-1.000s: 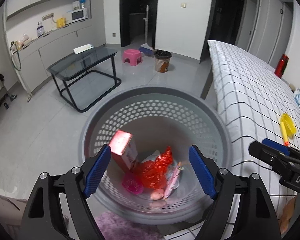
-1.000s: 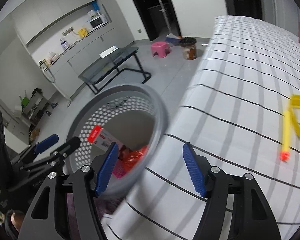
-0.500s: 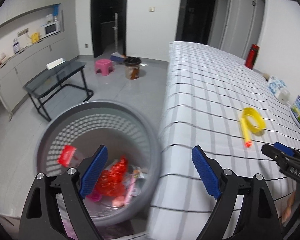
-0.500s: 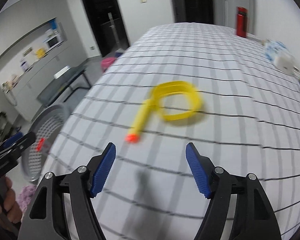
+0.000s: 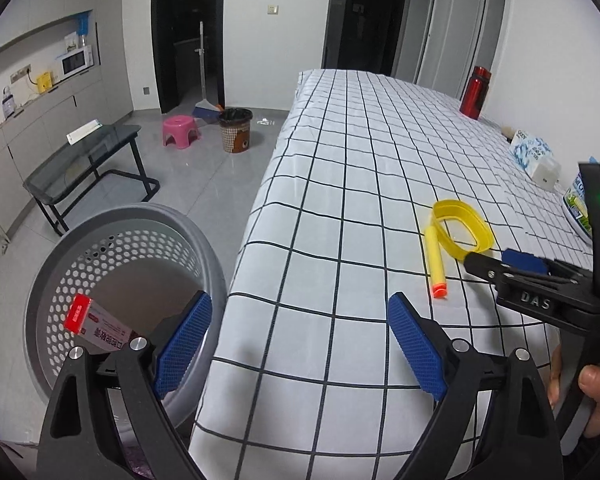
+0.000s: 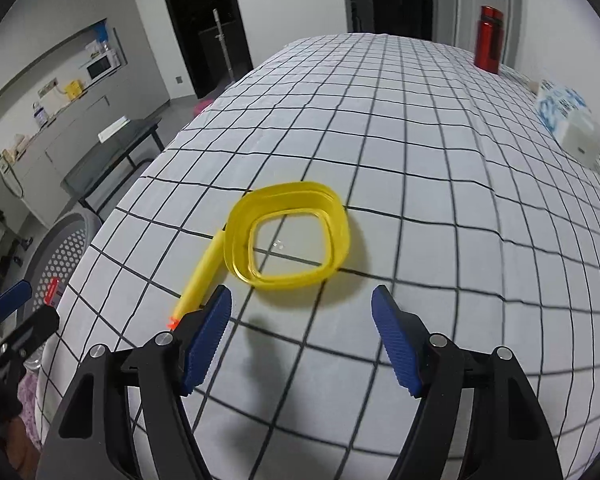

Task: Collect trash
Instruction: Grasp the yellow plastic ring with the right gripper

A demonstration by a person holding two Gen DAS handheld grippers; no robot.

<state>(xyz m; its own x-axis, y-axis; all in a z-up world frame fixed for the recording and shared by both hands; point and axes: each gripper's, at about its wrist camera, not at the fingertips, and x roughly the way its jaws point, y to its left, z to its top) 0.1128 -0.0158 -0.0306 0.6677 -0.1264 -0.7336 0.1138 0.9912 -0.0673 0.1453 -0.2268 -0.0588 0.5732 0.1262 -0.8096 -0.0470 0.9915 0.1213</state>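
The right claw (image 6: 300, 340) hangs over the checked white bed sheet (image 6: 420, 160), jaws apart with nothing between them. The left claw (image 5: 300, 344) hovers at the bed's near edge; its jaws are opening, and only bare sheet lies between them.

Target objects: a yellow foam dart with an orange tip (image 6: 202, 276) and a translucent yellow plastic ring of rounded-square outline (image 6: 288, 236). Both rest on the sheet. In the right wrist view the ring lies at 12 o'clock from the right claw, just beyond the fingertips. The dart lies at 10 to 11 o'clock; its orange tip sits just beside the left-hand blue pad. The dart's long axis runs from 7 o'clock at the tip to 1 o'clock, where the far end meets the ring's rim.

In the left wrist view the same dart (image 5: 436, 262) and ring (image 5: 462, 232) lie at 1 o'clock, well apart from the left claw. The right claw (image 5: 496, 262) is the nearer of the two, judged best placed for the pick.

A grey perforated plastic laundry basket (image 5: 204, 248) stands on the floor at 9 to 10 o'clock of the left claw, against the bed's side. It holds a red-ended carton (image 5: 96, 320).

Farther off, a red metal flask (image 6: 489, 38) stands at the bed's far end, 1 o'clock.
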